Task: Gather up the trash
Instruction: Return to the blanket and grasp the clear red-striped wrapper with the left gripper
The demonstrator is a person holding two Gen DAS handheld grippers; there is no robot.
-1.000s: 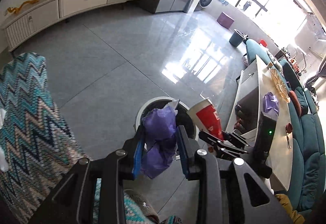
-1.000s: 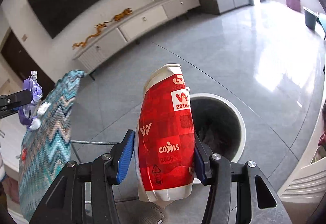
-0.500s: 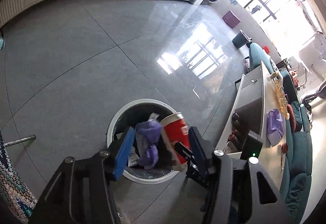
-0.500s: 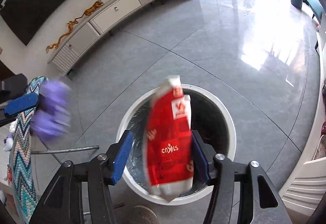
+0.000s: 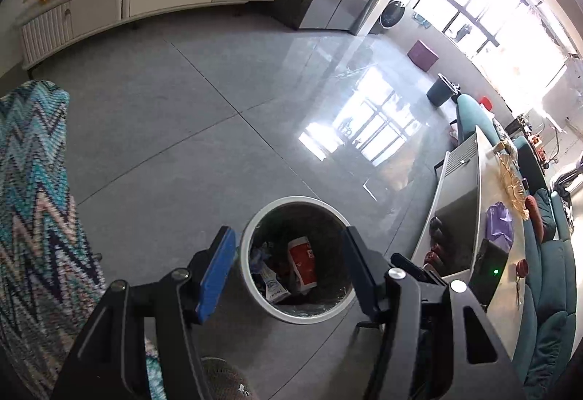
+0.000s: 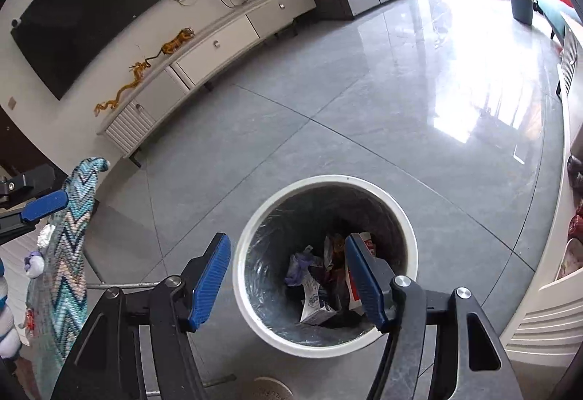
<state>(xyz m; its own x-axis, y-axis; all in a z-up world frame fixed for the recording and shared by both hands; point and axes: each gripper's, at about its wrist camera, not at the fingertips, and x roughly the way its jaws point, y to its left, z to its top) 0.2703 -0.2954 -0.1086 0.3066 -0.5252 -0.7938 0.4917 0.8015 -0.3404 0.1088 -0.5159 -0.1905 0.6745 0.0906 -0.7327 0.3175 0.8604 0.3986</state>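
A round white trash bin [image 5: 255, 239] stands on the grey floor, also in the right wrist view [image 6: 410, 236]. Inside it lie the red paper cup [image 5: 302, 265], the crumpled purple bag [image 6: 300, 263] and a small white carton [image 6: 315, 305]. My left gripper [image 5: 288, 276] is open and empty above the bin's rim. My right gripper [image 6: 289, 283] is open and empty, also above the bin. The left gripper's blue finger [image 6: 45, 205] shows at the left edge of the right wrist view.
A chair with a zigzag blue cover [image 5: 32, 199] stands left of the bin. A low table [image 5: 484, 218] carrying a purple bag [image 5: 499, 221] is to the right, with a teal sofa [image 5: 554, 309] behind it. A white TV cabinet [image 6: 218, 46] lines the far wall.
Both grippers opened over the bin. The purple bag dropped from the left gripper and the red cup from the right; both now lie inside the bin.
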